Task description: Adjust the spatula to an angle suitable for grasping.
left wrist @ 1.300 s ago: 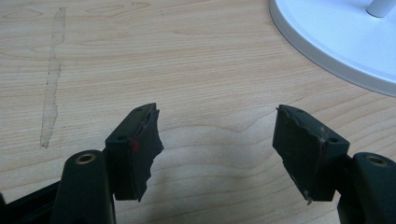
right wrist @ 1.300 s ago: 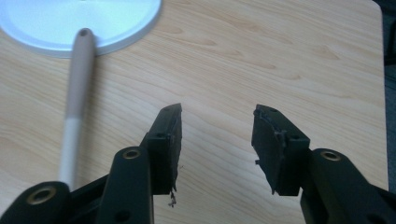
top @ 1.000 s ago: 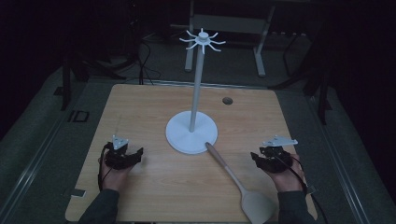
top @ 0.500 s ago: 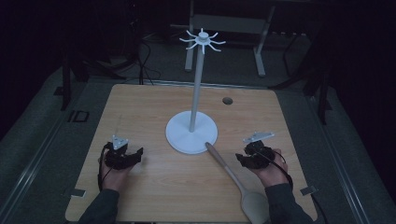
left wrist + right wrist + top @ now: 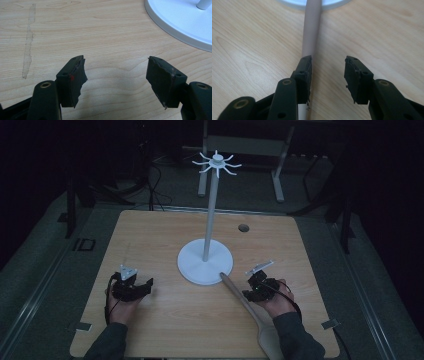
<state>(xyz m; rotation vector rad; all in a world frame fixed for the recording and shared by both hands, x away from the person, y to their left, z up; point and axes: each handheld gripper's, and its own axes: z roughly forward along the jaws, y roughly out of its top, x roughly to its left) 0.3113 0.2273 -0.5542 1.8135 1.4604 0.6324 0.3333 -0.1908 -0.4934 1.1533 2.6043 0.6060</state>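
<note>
A: The spatula (image 5: 250,312) lies near the table's (image 5: 160,240) front right corner, its handle tip touching the white stand's (image 5: 205,262) base.

B: It looks stiff, light and smooth; the mid-handle seems the best hold.

A: The right tool (image 5: 328,63) sits half open, its left jaw over the handle, gripping nothing. The left tool (image 5: 116,66) gapes wide, empty.

B: No containers are in sight.

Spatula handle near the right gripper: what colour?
Beige-tan, plain; the long spatula handle shows best in the right gripper view.
</note>
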